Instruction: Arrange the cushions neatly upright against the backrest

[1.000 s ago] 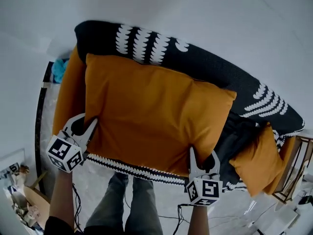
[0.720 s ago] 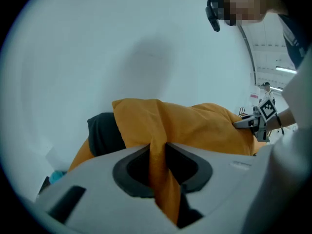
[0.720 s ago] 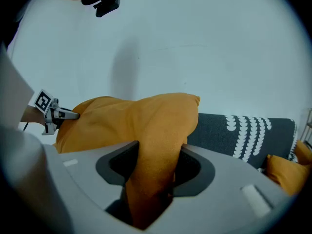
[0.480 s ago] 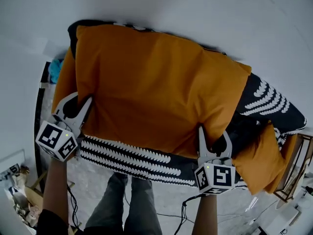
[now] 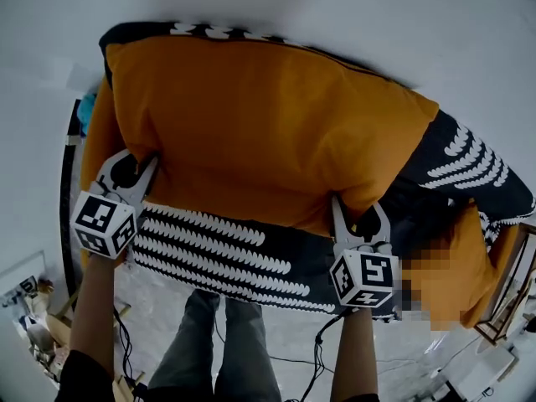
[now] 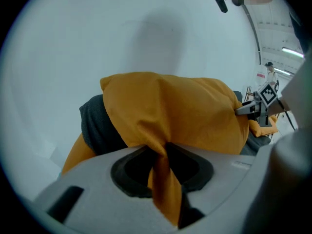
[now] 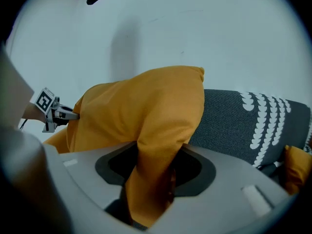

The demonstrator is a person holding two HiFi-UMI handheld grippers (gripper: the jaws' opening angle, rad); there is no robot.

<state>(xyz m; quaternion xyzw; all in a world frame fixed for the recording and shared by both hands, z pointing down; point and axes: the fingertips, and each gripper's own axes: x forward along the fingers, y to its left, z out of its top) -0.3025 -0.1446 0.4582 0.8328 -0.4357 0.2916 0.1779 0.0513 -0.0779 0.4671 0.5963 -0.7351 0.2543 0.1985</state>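
Left tool and right tool pinch orange cushion (square-marker cubes).

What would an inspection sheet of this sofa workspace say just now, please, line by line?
Surface: dark sofa with white pattern; seat front showing.
Job's things: large orange cushion held up before the backrest; second orange cushion at the sofa's right end; third orange cushion behind at left.
Clutter: blue item by the sofa's left end; small items on the floor, too blurred to name.
Grippers: left gripper and right gripper each pinch a lower corner of the large cushion.
Cables: black cable hangs below the right gripper.
Surroundings: white wall; wooden frame at right.
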